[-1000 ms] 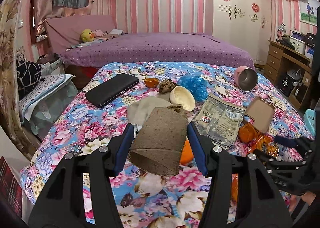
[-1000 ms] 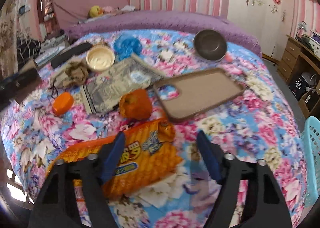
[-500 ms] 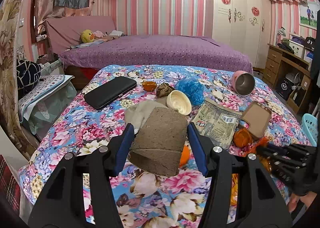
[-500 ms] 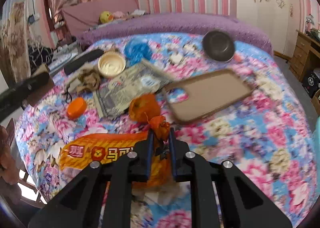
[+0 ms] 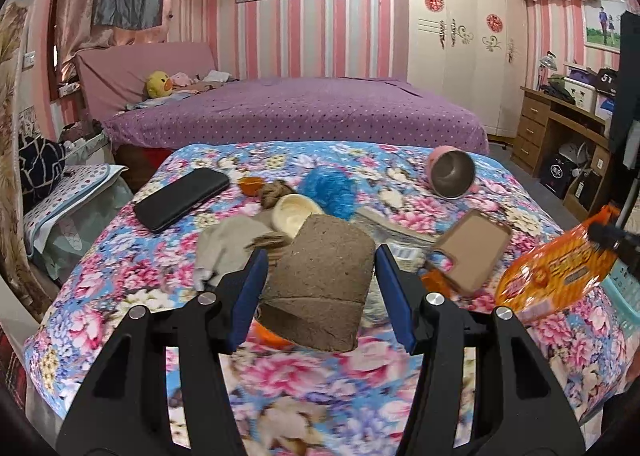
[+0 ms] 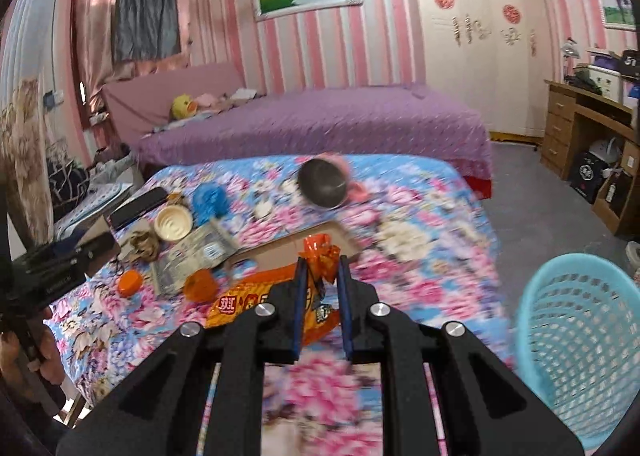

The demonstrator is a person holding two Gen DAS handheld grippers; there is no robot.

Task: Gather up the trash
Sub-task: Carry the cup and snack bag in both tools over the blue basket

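Observation:
My left gripper (image 5: 318, 288) is shut on a brown cardboard roll (image 5: 320, 280) and holds it above the floral bed cover (image 5: 120, 256). My right gripper (image 6: 322, 280) is shut on the twisted end of an orange snack bag (image 6: 316, 256) and holds it lifted above the bed; the bag also shows at the right in the left wrist view (image 5: 556, 272). A light blue mesh basket (image 6: 580, 344) stands on the floor to the right of the bed.
On the bed lie a black phone (image 5: 182, 198), a cream bowl (image 5: 294, 210), a blue plastic wad (image 5: 330, 192), a brown phone case (image 5: 472, 252), a pink cup (image 5: 452, 176), a printed wrapper (image 6: 196, 256), an orange lid (image 6: 130, 282) and an orange crumpled wrapper (image 6: 200, 284).
My right gripper shut on the orange snack bag, then lifted it off the bed and swung it right toward the basket. My left gripper kept hold of the cardboard roll.

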